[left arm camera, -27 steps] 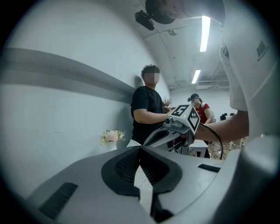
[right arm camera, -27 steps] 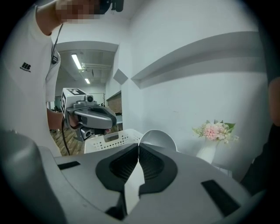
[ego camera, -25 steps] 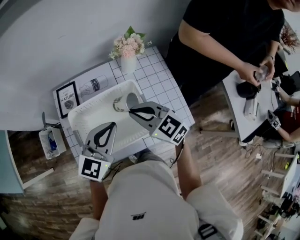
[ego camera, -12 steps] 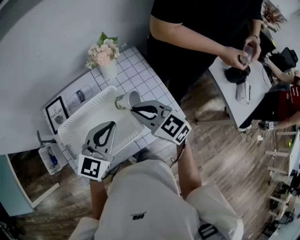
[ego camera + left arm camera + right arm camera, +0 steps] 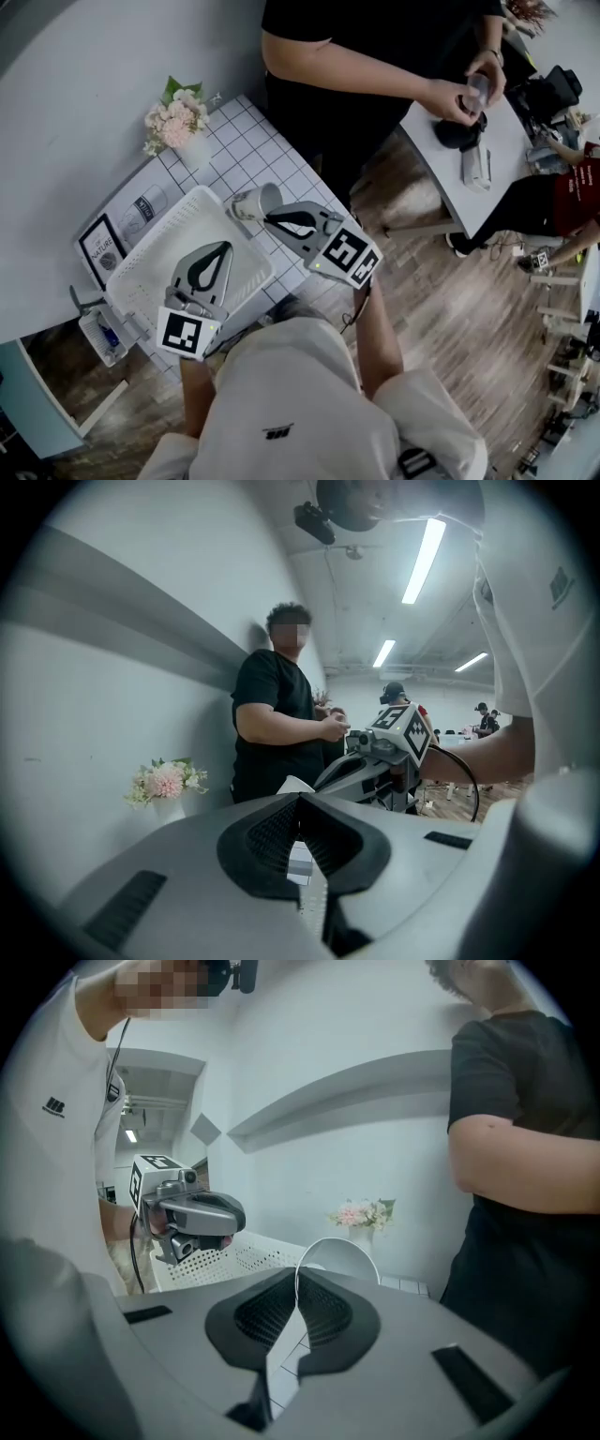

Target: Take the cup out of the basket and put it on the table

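So, the lift-out step is what's in hand here, and it looks about halfway done. The cup (image 5: 255, 201) is gripped by its rim in the right hand-held gripper (image 5: 268, 219). In the right gripper view, the thin white wall of the cup (image 5: 342, 1255) is seen pinched tight between the pads of that gripper (image 5: 298, 1279).

The cup is held tipped on its side, right at the corner of the basket (image 5: 150, 239) nearest the bench's right edge. From above it overlaps the rim, so whether the rim has been fully cleared can't be told. It hasn't been set down on the bench (image 5: 281, 161) yet, that much is plain.

The left hand-held gripper (image 5: 225, 247) is clenched on nothing and held over the near part of the basket. In its own view the pads of that gripper (image 5: 300, 803) are closed together with no object between them.

For the next move, the cup probably needs to be carried on past the rim to the bare tiles between the basket and the bench's right edge. There it would be turned upright, lowered until the base sits flat, and only then let go. That strip of tile looks narrow, so the cup should be kept back from the edge. A vase of flowers (image 5: 175, 122) is parked at the far corner, well apart from that spot.
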The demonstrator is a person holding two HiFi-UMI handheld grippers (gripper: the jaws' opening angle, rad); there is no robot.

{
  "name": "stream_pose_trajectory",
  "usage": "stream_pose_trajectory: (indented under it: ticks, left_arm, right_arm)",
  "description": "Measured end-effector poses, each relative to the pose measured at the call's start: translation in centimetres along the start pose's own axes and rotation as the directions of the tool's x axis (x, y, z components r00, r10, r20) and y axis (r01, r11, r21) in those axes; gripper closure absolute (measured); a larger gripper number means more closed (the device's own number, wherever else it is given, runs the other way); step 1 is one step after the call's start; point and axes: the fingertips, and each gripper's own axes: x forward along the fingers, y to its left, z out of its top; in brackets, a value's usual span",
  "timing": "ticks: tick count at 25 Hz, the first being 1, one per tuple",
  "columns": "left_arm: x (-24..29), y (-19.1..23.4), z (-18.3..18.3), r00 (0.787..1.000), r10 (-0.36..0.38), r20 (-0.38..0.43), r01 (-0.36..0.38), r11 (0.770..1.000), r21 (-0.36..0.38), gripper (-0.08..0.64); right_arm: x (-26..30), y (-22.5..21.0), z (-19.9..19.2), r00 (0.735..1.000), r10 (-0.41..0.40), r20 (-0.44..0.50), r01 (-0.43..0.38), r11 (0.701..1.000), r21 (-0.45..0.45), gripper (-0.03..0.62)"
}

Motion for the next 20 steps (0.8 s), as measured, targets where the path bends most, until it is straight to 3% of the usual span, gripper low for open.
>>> stream_pose_trajectory:
  ticks: [12, 20]
  left_arm:
    - [3.8, 0.1, -0.6, 0.996, -0.087, -0.023, 0.087, 0.996, -0.012, 0.554]
    - [5.9, -0.3, -1.9, 0.989, -0.141, -0.042, 0.14, 0.99, -0.035, 0.554]
  right_arm:
    - [-0.2, -2.9, -5.5, 0.993, -0.066, -0.093, 0.076, 0.991, 0.108, 0.572]
    - [-0.3, -4.4, -9.7, 0.972, -0.112, -0.208, 0.141, 0.981, 0.135, 0.572]
